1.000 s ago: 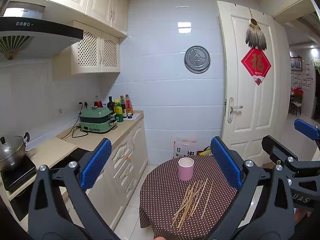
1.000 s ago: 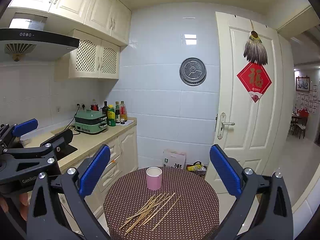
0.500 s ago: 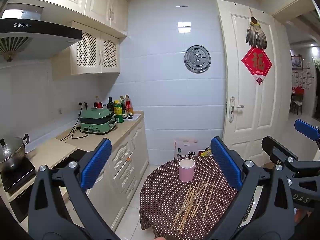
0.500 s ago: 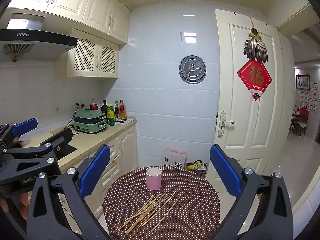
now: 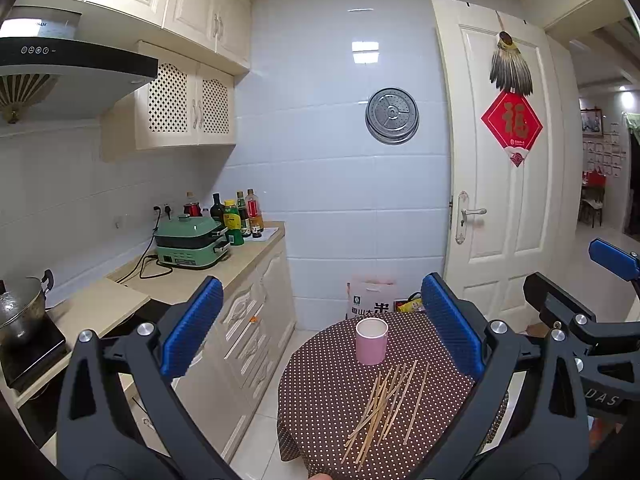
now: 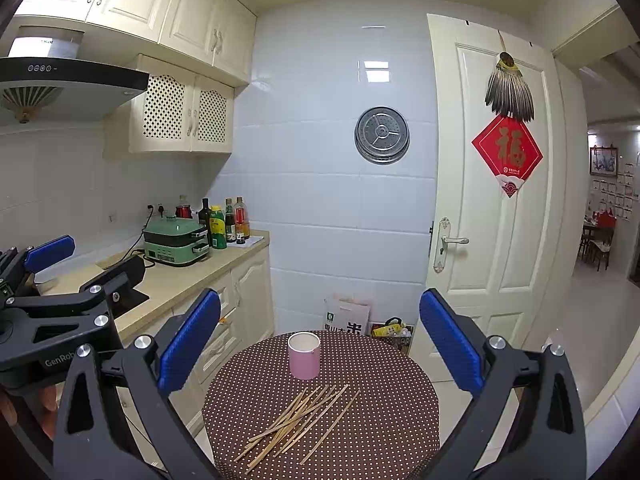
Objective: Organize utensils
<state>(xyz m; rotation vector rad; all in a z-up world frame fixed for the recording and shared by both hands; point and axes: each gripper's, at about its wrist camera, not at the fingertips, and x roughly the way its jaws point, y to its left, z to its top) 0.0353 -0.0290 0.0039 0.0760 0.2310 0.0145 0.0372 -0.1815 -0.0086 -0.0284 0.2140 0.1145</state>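
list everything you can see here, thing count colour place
chopsticks: loose pile, too many to count, pale wood, on the table in front of the cup
cup: one, pink, upright at the table's far side
table: one, round, brown dotted cloth
cooker: one, green, on the counter
bottles: several, mixed colours, beside the cooker
pot: one, metal, on the stove
steamer tray: one, silver, hung on the wall
door: one, cream, red ornament
left hand-held gripper: open, blue pads
right hand-held gripper: open, blue pads
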